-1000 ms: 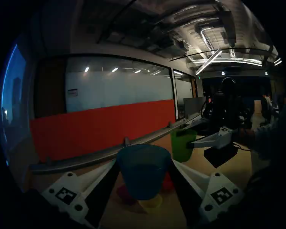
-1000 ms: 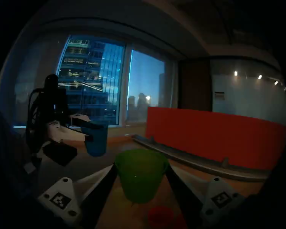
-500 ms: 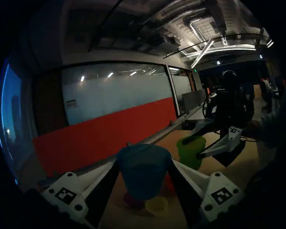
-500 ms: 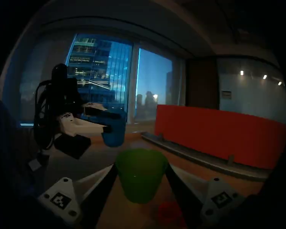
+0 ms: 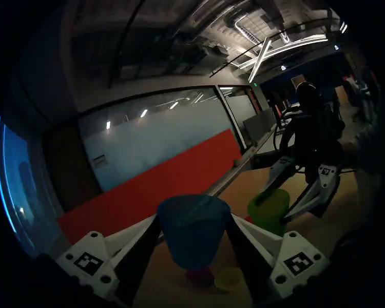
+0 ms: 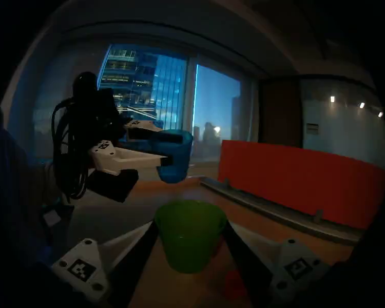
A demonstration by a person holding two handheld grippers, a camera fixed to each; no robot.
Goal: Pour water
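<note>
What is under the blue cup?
Below the blue cup, on the wooden table, sit a small red cup and a yellow cup. The blue cup covers part of the red one, so its full shape is hidden.

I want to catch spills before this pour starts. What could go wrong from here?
1. The blue cup, in the left claw, looks off to one side of the green cup in the right claw; tipping now may wet the table.
2. A small red cup and a yellow cup stand just below; a dropped cup could knock them over.
</note>
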